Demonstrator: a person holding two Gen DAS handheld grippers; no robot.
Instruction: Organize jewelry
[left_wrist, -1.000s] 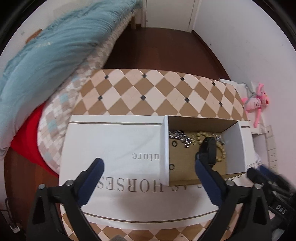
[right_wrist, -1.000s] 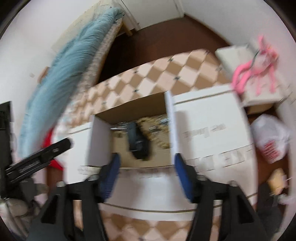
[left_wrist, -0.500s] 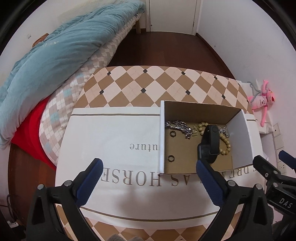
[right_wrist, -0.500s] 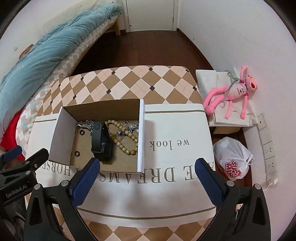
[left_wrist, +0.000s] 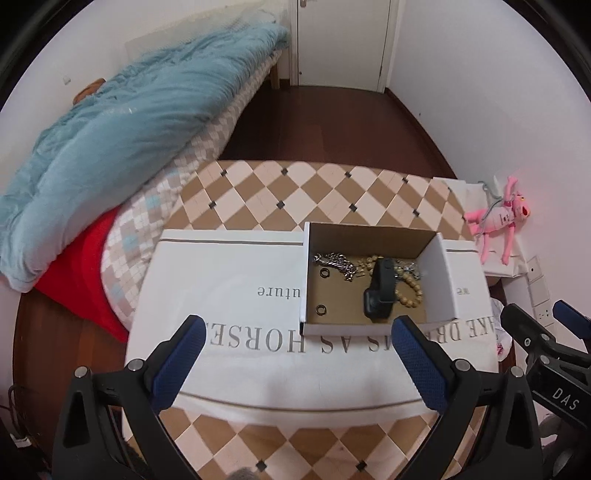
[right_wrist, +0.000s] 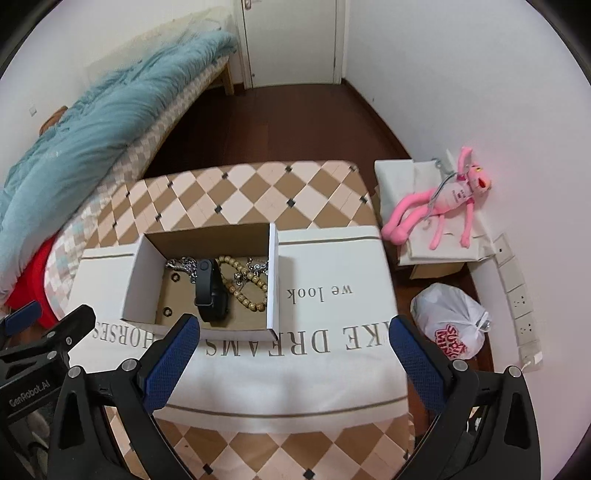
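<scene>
A: What did the left wrist view show?

B: The left gripper (left_wrist: 297, 352) hung at 6 o'clock with its blue pads spread wide and nothing between them. Above it, toward 1 o'clock, an open box (left_wrist: 375, 326) sat on a white cloth (left_wrist: 229, 280) over a checkered table (left_wrist: 295, 192). Inside lay a black band (left_wrist: 380, 290), a bead bracelet (left_wrist: 408, 290) just right of it, a silver chain (left_wrist: 334, 262) at the back left, and two small rings (left_wrist: 320, 309) on the floor of the box. The right gripper (left_wrist: 543, 328) showed at 4 o'clock.

A: And the right wrist view?

B: The right gripper (right_wrist: 295, 350) was at 6 o'clock, pads likewise held far apart, empty. The box (right_wrist: 142, 280) lay at about 10 o'clock from it. The band (right_wrist: 207, 291) lay along the middle, touching the beads (right_wrist: 240, 291) on its right; the chain (right_wrist: 181, 264) was at the back, a ring (right_wrist: 167, 311) near the front left. A pink plush (right_wrist: 439, 206) sat at 2 o'clock, a white bag (right_wrist: 448, 325) at 3, a blue quilt (right_wrist: 92, 122) at 10. The left gripper (right_wrist: 55, 325) showed at 8 o'clock.
</scene>
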